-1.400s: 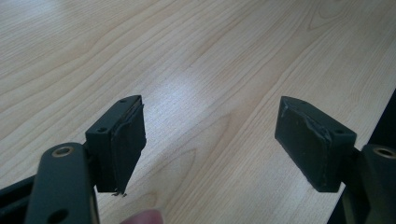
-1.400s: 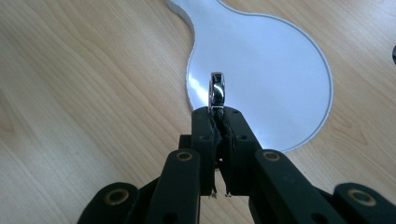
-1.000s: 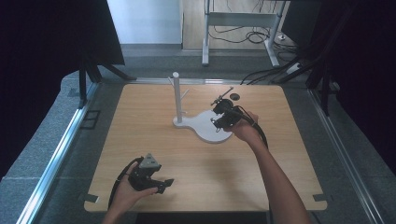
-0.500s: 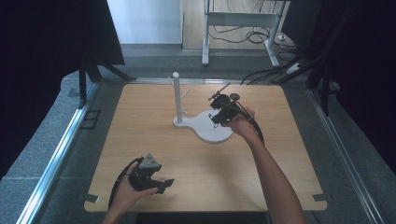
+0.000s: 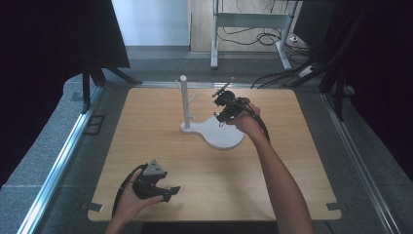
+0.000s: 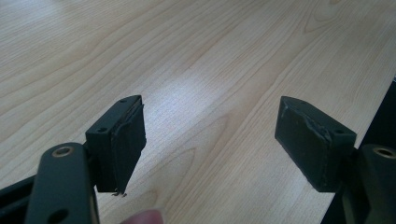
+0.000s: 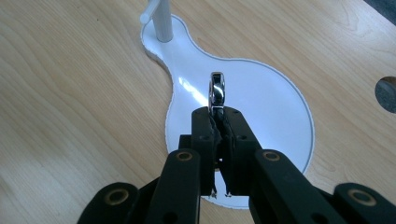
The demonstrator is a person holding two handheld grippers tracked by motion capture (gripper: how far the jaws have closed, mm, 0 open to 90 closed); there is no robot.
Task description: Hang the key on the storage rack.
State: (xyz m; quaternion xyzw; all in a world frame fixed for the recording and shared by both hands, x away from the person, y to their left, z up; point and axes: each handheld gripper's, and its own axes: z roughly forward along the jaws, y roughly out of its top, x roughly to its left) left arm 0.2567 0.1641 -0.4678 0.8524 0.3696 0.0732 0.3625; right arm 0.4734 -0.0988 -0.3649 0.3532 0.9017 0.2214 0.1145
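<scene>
A white stand has a pear-shaped base (image 5: 221,136) and an upright post (image 5: 184,100) with small pegs. My right gripper (image 5: 220,113) hangs over the base's wide end, to the right of the post. In the right gripper view its jaws are shut on a shiny silver ring (image 7: 216,93), held edge-on above the white base (image 7: 266,88), with the post (image 7: 162,21) farther off. My left gripper (image 5: 170,192) lies low near the table's front edge. Its jaws (image 6: 210,135) stand wide apart over bare wood with nothing between them.
The light wooden table (image 5: 146,126) has a small round hole (image 7: 386,93) near the stand's base. Dark screens stand to the left and right, and cables and a metal frame (image 5: 253,19) lie on the floor beyond the far edge.
My right hand has carried the ring a little to the left and farther from the person, over the base toward the post. The left hand has stayed put.
</scene>
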